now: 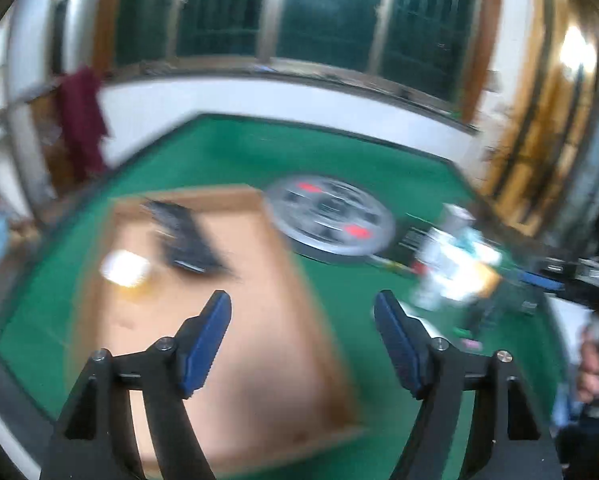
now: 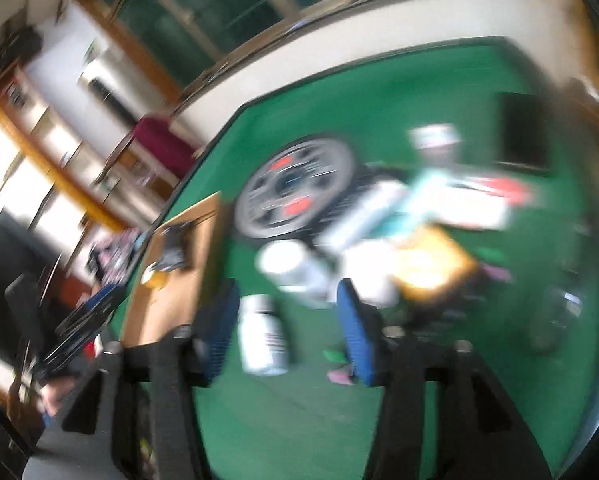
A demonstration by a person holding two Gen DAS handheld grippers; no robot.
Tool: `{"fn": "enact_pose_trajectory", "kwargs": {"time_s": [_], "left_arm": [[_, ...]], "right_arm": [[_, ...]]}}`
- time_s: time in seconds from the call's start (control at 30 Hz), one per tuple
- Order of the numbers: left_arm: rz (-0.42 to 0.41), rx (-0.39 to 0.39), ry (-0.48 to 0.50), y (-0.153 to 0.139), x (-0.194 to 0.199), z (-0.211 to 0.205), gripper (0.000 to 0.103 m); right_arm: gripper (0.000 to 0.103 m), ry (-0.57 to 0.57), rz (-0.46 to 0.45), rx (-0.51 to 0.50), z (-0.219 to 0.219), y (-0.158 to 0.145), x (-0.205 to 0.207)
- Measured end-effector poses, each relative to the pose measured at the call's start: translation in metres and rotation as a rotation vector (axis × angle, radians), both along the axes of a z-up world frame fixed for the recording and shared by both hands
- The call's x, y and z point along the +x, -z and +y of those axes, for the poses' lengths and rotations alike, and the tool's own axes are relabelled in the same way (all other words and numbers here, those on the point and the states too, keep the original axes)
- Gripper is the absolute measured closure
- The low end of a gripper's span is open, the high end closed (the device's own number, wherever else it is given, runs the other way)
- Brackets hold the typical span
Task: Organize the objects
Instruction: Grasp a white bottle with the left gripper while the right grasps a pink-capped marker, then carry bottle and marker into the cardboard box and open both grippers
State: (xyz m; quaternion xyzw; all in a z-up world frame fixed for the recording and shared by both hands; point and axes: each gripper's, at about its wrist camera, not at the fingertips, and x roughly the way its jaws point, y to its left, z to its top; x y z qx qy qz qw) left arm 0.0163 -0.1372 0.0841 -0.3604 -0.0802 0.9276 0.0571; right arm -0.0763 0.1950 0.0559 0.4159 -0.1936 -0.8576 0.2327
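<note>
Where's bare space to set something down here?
Free: most of the cardboard box floor, nearer than the black item and white object; green cloth behind the box and round disc. Crowded: pile of boxes and bottles right of the disc.

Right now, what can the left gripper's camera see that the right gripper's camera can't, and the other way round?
Only the left wrist view shows the wooden tray's whole floor, and the open left gripper above it.

Only the right wrist view shows a small white bottle lying on the green table, seen between the open right gripper's fingers, and a dark flat thing at the far edge.

Both show the tray, a black object and a pale blurry item in it, the round silver disc, and the blurry pile of packages.
</note>
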Motion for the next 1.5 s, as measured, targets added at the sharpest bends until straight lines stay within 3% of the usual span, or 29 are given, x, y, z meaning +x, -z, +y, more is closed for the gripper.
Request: {"fn": "enact_pose_trajectory", "kwargs": {"time_s": [0.1, 0.2, 0.33, 0.43, 0.53, 0.63, 0.7, 0.87, 0.97, 1.0, 1.13, 1.23, 1.43, 1.5], "left_arm": [[-0.101, 0.079, 0.06, 0.015, -0.011, 0.045, 0.034], [-0.167, 0.07, 0.022, 0.025, -0.024, 0.073, 0.034], [-0.238, 0.029, -0.062, 0.038, -0.044, 0.093, 0.034], [-0.271, -0.005, -0.078, 0.055, -0.05, 0.097, 0.034], [-0.254, -0.066, -0.091, 0.068, -0.05, 0.098, 0.034], [-0.222, -0.117, -0.082, 0.078, -0.052, 0.098, 0.038], [-0.202, -0.175, -0.077, 0.081, -0.051, 0.099, 0.055], [-0.183, -0.181, -0.071, 0.08, -0.055, 0.087, 0.07], [-0.185, -0.2, -0.071, 0.081, -0.056, 0.09, 0.07], [-0.187, -0.209, -0.072, 0.081, -0.057, 0.091, 0.07], [-0.198, -0.24, -0.072, 0.083, -0.06, 0.095, 0.07], [-0.199, -0.252, -0.078, 0.084, -0.062, 0.096, 0.069], [-0.199, -0.252, -0.082, 0.085, -0.062, 0.096, 0.067], [-0.197, -0.249, -0.079, 0.084, -0.061, 0.096, 0.074]], "right_arm": [[0.052, 0.064, 0.003, -0.017, 0.028, 0.017, 0.001], [0.052, 0.097, -0.033, 0.006, 0.042, 0.027, -0.01], [0.052, 0.091, -0.046, -0.063, 0.047, 0.023, -0.008], [0.052, 0.101, -0.109, -0.089, 0.049, 0.031, -0.012], [0.052, 0.123, -0.177, -0.067, 0.054, 0.045, -0.011], [0.052, 0.114, -0.176, -0.03, 0.046, 0.047, -0.012], [0.052, 0.113, -0.16, 0.032, 0.041, 0.049, -0.011], [0.051, 0.084, -0.168, 0.139, 0.022, 0.064, -0.015], [0.053, 0.065, -0.112, 0.286, 0.002, 0.06, -0.015], [0.06, 0.05, -0.105, 0.306, 0.0, 0.06, -0.015], [0.079, 0.024, -0.114, 0.287, 0.021, 0.06, -0.011], [0.087, 0.039, -0.093, 0.323, 0.034, 0.056, -0.003], [0.087, 0.041, -0.073, 0.33, 0.029, 0.055, -0.005], [0.09, 0.063, -0.058, 0.311, 0.034, 0.05, -0.003]]}}
